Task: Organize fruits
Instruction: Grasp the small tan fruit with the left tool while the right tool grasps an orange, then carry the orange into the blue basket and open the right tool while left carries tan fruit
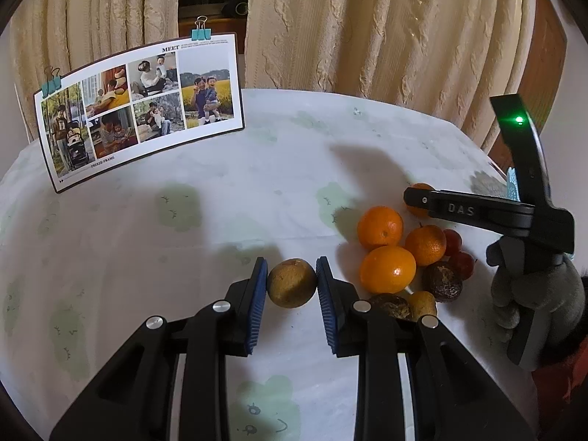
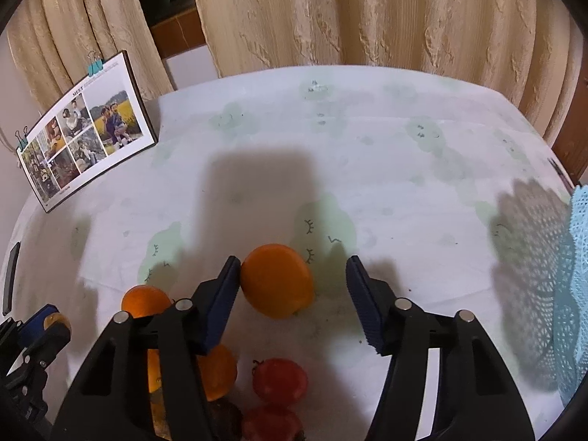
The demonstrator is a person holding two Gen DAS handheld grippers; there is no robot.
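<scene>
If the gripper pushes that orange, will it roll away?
Probably, a little. The orange looks round and sits loose on the flat tablecloth, so a nudge would likely roll it. Only one pad of the right gripper touches it. Its skin looks firm and smooth, so it may slip.

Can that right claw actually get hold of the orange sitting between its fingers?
Probably yes. The right claw already straddles the orange: one pad touches it, the other stands clear, with only bare tablecloth beyond.
</scene>
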